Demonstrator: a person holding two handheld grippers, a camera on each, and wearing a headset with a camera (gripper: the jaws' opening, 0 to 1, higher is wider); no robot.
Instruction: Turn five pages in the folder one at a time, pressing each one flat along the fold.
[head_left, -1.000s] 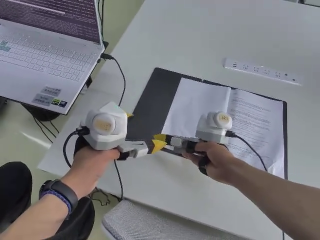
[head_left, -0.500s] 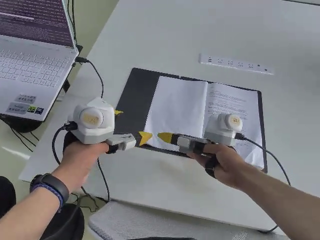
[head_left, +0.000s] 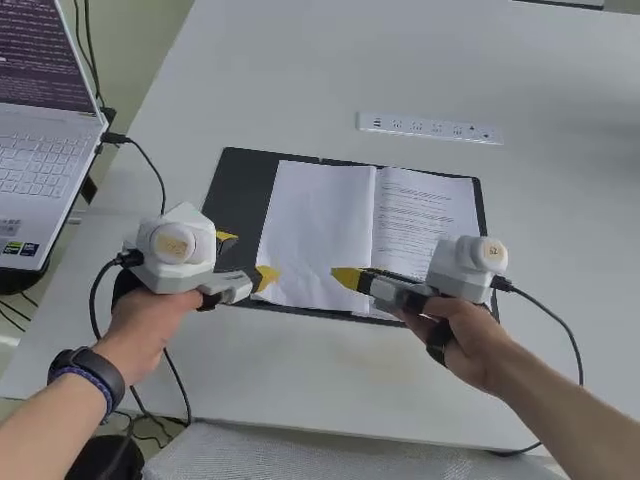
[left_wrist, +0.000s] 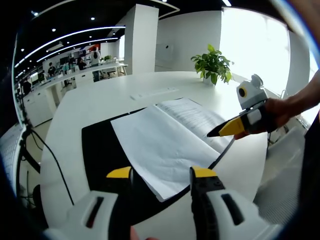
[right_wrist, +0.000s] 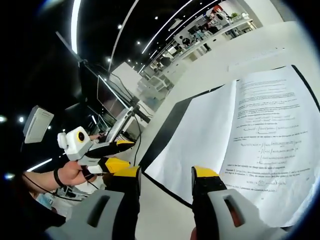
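Two pages at once: the main risk

The folder lies open on the white table. The left gripper and the right gripper hover at its near edge, both with jaws apart and empty. Pinching the printed page too deep could catch several sheets or crease it. With nothing pinning it, the folder may slide on the smooth top.

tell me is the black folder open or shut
Open: the black folder lies spread flat, a blank white page on the left, a printed page on the right.
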